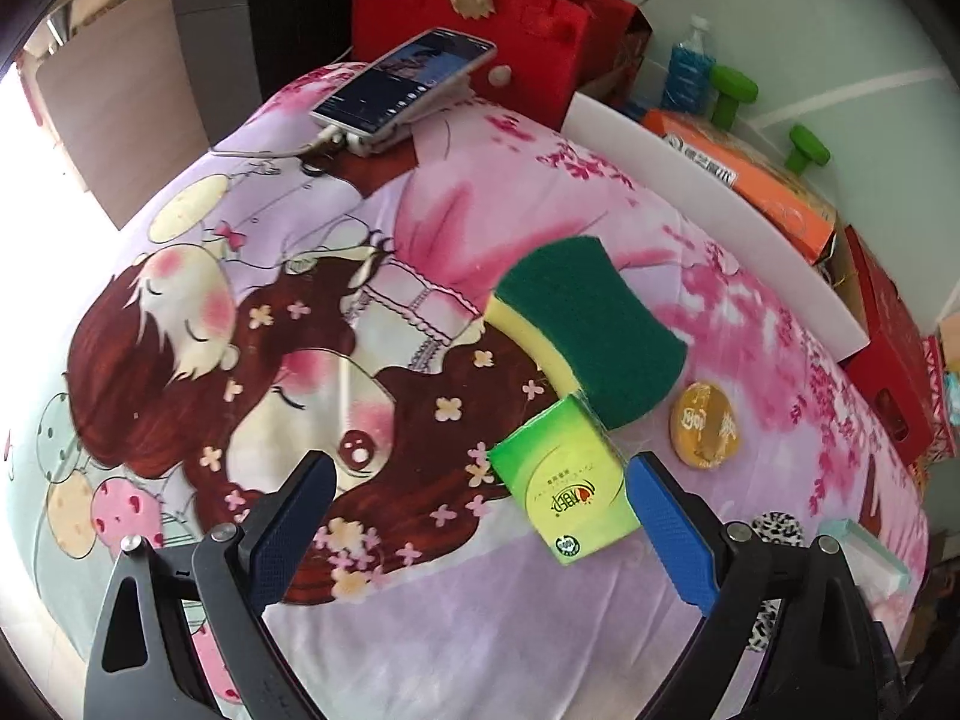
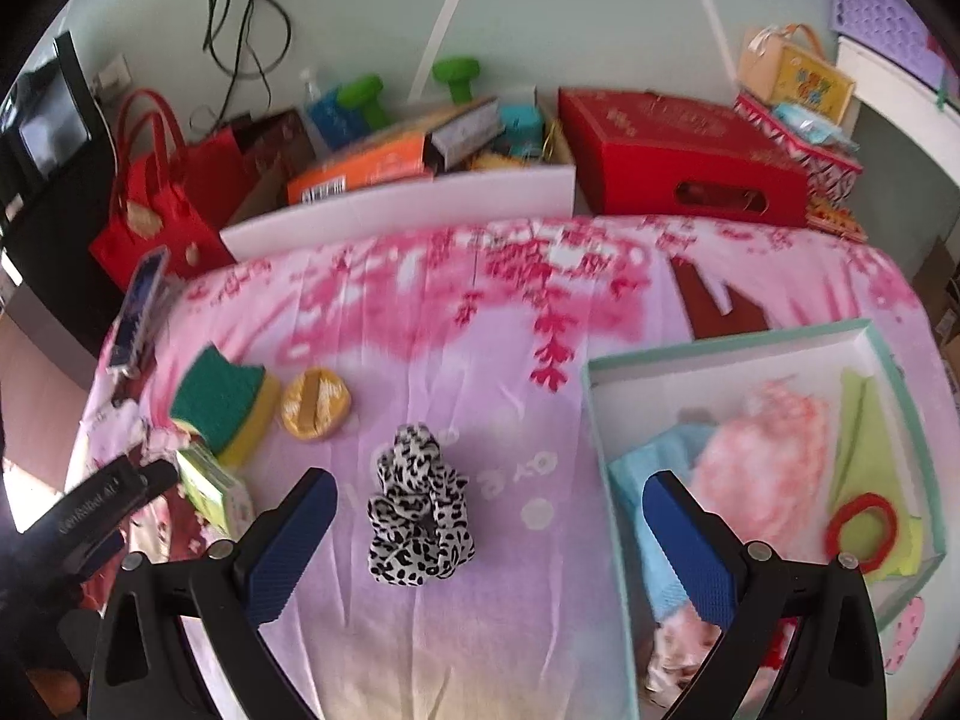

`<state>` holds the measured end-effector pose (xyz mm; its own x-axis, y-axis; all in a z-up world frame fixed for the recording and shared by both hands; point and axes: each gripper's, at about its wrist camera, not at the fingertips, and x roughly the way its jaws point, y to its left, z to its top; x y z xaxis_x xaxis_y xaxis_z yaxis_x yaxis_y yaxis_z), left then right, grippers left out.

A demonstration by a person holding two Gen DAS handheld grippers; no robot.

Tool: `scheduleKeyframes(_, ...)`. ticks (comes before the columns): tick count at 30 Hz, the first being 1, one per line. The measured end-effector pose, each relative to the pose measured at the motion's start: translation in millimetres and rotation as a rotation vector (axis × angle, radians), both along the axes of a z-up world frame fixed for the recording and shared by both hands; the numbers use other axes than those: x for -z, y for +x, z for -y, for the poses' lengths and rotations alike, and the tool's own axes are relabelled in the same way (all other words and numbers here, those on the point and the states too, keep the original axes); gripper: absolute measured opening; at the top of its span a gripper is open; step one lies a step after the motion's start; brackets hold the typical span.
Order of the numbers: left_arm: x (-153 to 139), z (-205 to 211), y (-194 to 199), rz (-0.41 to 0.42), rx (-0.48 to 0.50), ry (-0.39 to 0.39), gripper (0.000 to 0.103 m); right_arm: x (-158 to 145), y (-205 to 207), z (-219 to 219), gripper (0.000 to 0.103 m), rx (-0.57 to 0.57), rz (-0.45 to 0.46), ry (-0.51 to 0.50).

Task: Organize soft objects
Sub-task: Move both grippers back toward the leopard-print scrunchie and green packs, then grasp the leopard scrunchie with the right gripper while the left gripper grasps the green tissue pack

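Note:
A green tissue pack point(image 1: 564, 483) lies on the pink cartoon bedsheet point(image 1: 336, 312), just inside my open left gripper point(image 1: 480, 516), near its right finger. A green-and-yellow sponge point(image 1: 585, 342) lies behind it, touching it. An orange round puff point(image 1: 705, 426) lies to the right. In the right wrist view, a leopard-print scrunchie point(image 2: 417, 516) lies between the fingers of my open right gripper point(image 2: 492, 531). The white box point(image 2: 744, 342) at right holds a pink fluffy cloth point(image 2: 768, 456), a blue cloth point(image 2: 654, 480), a green cloth point(image 2: 858, 438) and a red ring point(image 2: 861, 531). The sponge point(image 2: 225, 405), puff point(image 2: 315, 402) and tissue pack point(image 2: 213, 489) show at left.
A phone on a stand point(image 1: 402, 87) sits at the bed's far side. Beyond the bed edge are a red bag point(image 1: 480, 18), a white foam board point(image 1: 708, 222), an orange box point(image 1: 750, 180), green dumbbells point(image 1: 774, 114) and a red box point(image 2: 678, 159).

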<state>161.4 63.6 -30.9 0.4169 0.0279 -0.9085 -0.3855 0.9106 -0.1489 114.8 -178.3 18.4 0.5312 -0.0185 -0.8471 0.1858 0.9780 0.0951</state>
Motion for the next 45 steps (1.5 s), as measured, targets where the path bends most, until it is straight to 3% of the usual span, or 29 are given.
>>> scheduleKeyframes(10, 31, 7, 14, -0.041, 0.010, -0.034, 0.097, 47, 16, -15, 0.103, -0.070, -0.103, 0.005)
scheduleKeyframes(17, 36, 5, 16, -0.009, -0.013, -0.075, 0.097, 70, 21, -19, 0.103, -0.073, -0.152, -0.003)
scheduleKeyframes(29, 35, 22, 25, 0.008, 0.068, -0.046, 0.097, 85, 22, -23, 0.103, -0.086, -0.191, -0.013)
scheduleKeyframes(45, 42, 18, 28, -0.016, 0.056, -0.043, 0.097, 95, 28, -23, 0.103, -0.101, -0.202, -0.048)
